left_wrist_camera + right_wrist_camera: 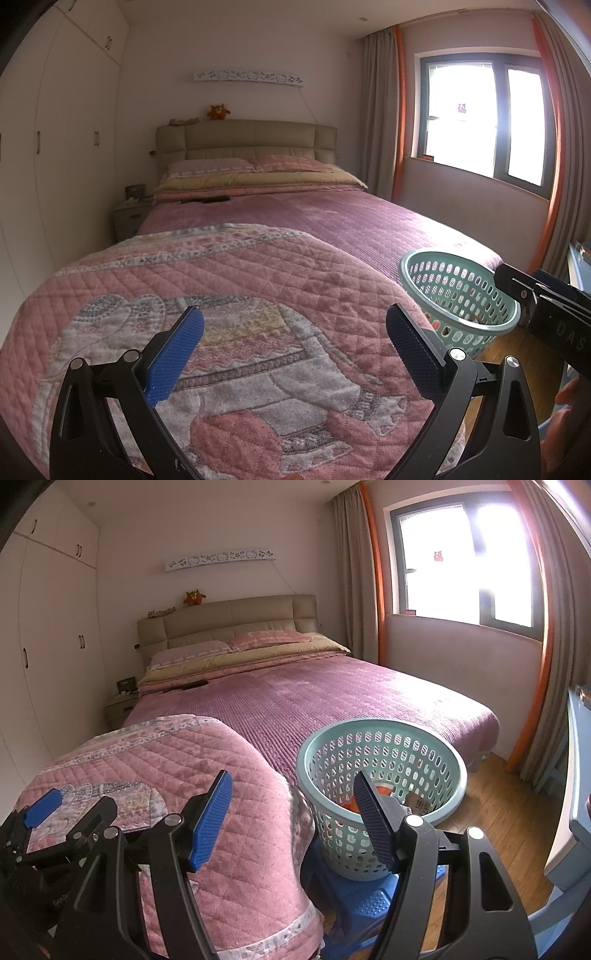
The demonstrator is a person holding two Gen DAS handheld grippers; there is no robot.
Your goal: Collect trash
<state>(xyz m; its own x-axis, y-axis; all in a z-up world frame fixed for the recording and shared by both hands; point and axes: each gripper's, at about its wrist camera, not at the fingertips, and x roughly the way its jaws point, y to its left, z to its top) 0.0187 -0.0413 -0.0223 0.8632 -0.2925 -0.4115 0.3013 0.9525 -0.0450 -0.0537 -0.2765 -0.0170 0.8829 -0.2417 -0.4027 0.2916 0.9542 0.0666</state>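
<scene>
A mint-green perforated basket stands on a blue plastic stool by the foot of the bed, and also shows in the left wrist view. Orange and brown trash lies inside it. My right gripper is open and empty, hovering just before the basket's near rim. My left gripper is open and empty above the folded pink elephant quilt; it also shows in the right wrist view.
A bed with a purple cover fills the middle; dark items lie near the pillows. White wardrobes line the left wall. A nightstand, a window with curtains and a wooden floor are around.
</scene>
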